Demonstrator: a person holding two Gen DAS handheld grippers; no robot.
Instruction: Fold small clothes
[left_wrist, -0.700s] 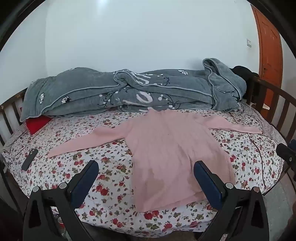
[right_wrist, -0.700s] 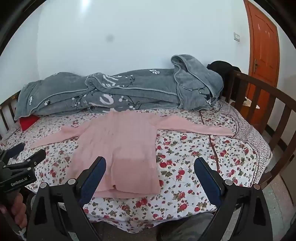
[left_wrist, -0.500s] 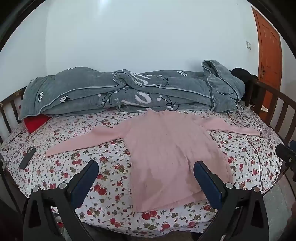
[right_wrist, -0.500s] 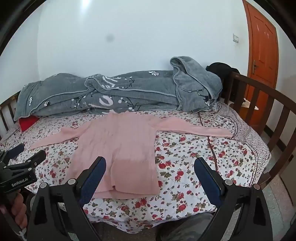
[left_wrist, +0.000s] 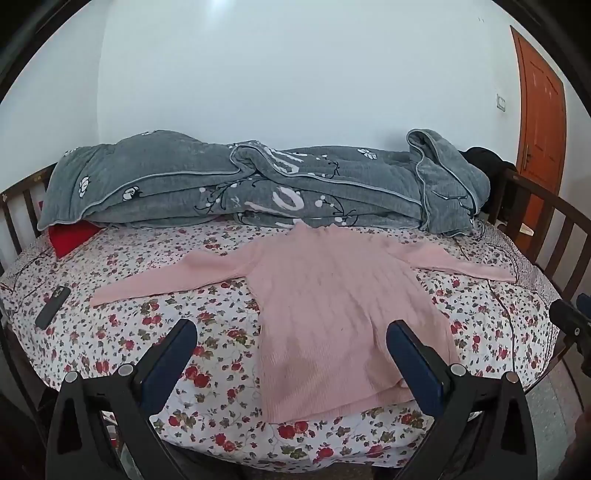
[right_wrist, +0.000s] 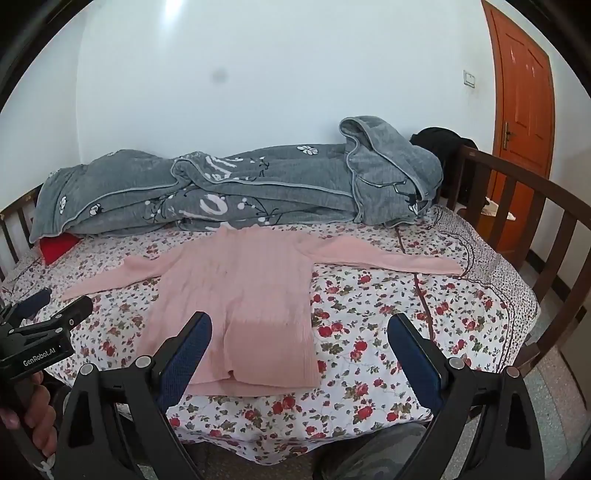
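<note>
A pink knitted sweater (left_wrist: 332, 306) lies flat on the flowered bedsheet (left_wrist: 177, 295), sleeves spread out to both sides and hem toward me. In the right wrist view the same sweater (right_wrist: 240, 295) sits left of centre. My left gripper (left_wrist: 291, 350) hovers open in front of the near bed edge, over the sweater's hem, with nothing between its blue pads. My right gripper (right_wrist: 299, 343) is also open and empty, off the hem's right corner. The left gripper (right_wrist: 40, 317), held by a hand, shows at the right wrist view's left edge.
A rumpled grey quilt (left_wrist: 258, 188) fills the back of the bed by the white wall. A red cushion (left_wrist: 70, 236) and a dark remote (left_wrist: 51, 306) lie at the left. Wooden rails (right_wrist: 524, 206) run round the bed; an orange door (right_wrist: 524, 103) stands at the right.
Both cameras have drawn slightly back and tilted up, so the bed sits lower in view. The sweater has not moved and both grippers stay open.
</note>
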